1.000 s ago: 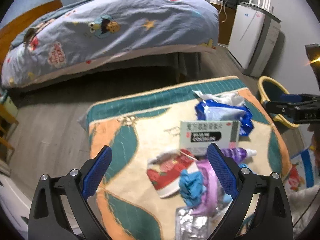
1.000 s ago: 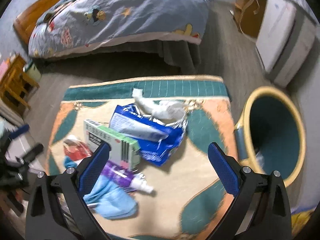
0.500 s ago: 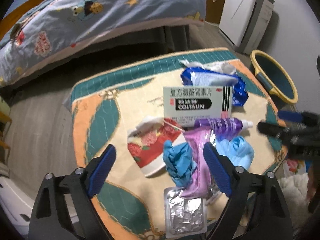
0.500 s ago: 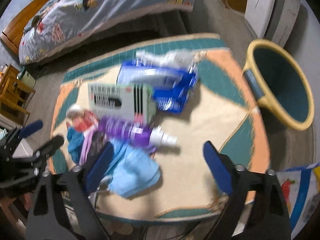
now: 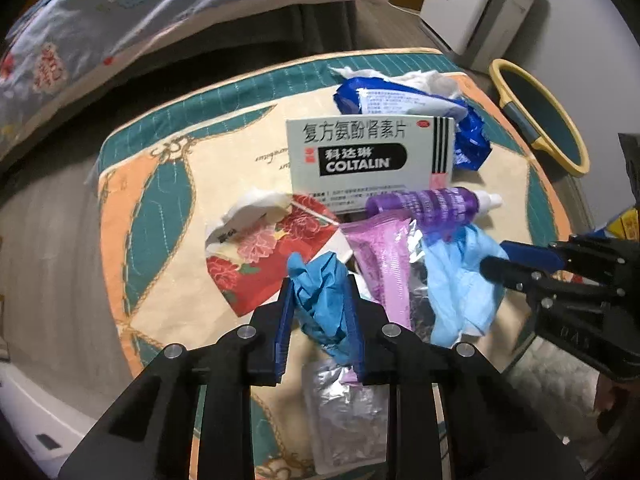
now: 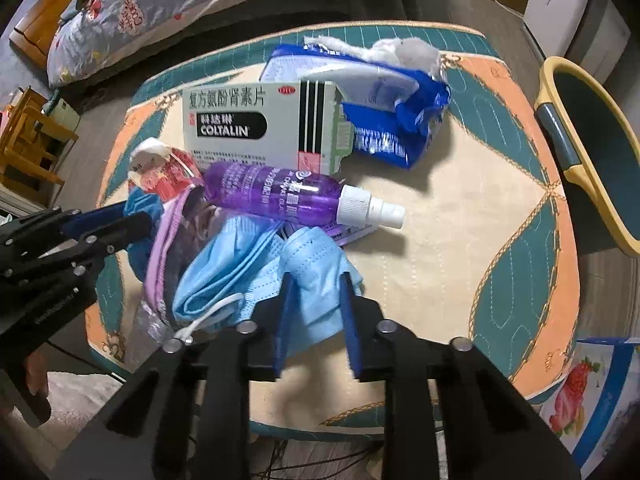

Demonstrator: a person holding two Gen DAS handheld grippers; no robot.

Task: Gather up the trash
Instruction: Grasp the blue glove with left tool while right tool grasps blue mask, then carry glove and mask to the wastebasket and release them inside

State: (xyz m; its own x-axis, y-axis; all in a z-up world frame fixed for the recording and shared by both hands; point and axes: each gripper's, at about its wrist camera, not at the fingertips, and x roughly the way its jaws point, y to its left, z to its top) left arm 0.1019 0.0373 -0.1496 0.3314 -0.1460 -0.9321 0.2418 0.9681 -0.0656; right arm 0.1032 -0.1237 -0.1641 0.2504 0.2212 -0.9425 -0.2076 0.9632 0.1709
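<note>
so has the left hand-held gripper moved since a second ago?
Yes. The left hand-held gripper has come down toward the rug, off the bed, and its jaws have just been closing on the dark blue glove.

Left tongs (image 5: 319, 312) just closed onto crumpled blue glove (image 5: 320, 300), right tongs (image 6: 316, 320) onto face mask (image 6: 280, 276)

Right gripper (image 6: 314, 316) fingers just closed on blue mask (image 6: 256, 264).

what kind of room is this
Most likely a bedroom at home: a bed with a cartoon-print quilt stands behind the low patterned mat strewn with trash, and a yellow-rimmed bin sits on the wood-look floor.
</note>
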